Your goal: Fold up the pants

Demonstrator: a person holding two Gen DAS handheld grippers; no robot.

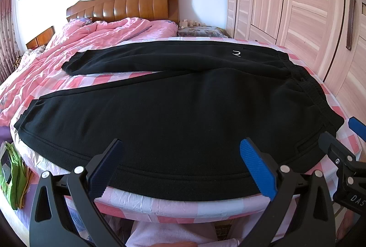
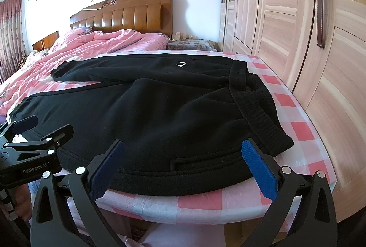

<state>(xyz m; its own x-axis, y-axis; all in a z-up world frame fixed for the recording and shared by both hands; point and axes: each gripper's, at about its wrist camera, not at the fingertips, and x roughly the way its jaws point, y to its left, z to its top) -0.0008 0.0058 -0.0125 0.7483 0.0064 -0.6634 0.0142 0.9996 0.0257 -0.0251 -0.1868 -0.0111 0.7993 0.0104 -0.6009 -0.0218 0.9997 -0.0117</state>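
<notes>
A pair of black pants (image 1: 173,110) lies spread flat on a pink-and-white checked sheet (image 2: 295,114) that covers the near end of a bed, with the waistband (image 2: 256,107) toward the right, near the wardrobe (image 2: 320,64), and the two legs running off to the left. The nearer leg lies along the front edge of the sheet; the farther leg (image 1: 137,59) angles away from it, so a wedge of checked sheet shows between them. A small white mark (image 2: 180,65) sits on the far leg close to the waist. The left gripper (image 1: 180,155) hovers over the near edge of the pants, its fingers wide apart and holding nothing — the blue pads (image 1: 256,167) hang above the hem seam of the near leg. The right gripper (image 2: 183,156) is beside it, further toward the waist, fingers likewise spread wide and empty, with the right pad (image 2: 258,167) just by the corner of the waistband; whether either touches the cloth cannot be told. Each gripper shows in the other's view at the frame edge. Behind the pants a rumpled pink quilt (image 1: 68,48) covers the bed up to a brown wooden headboard (image 1: 128,2). A green cloth (image 1: 11,173) lies low at the left, beyond the edge of the bed.
</notes>
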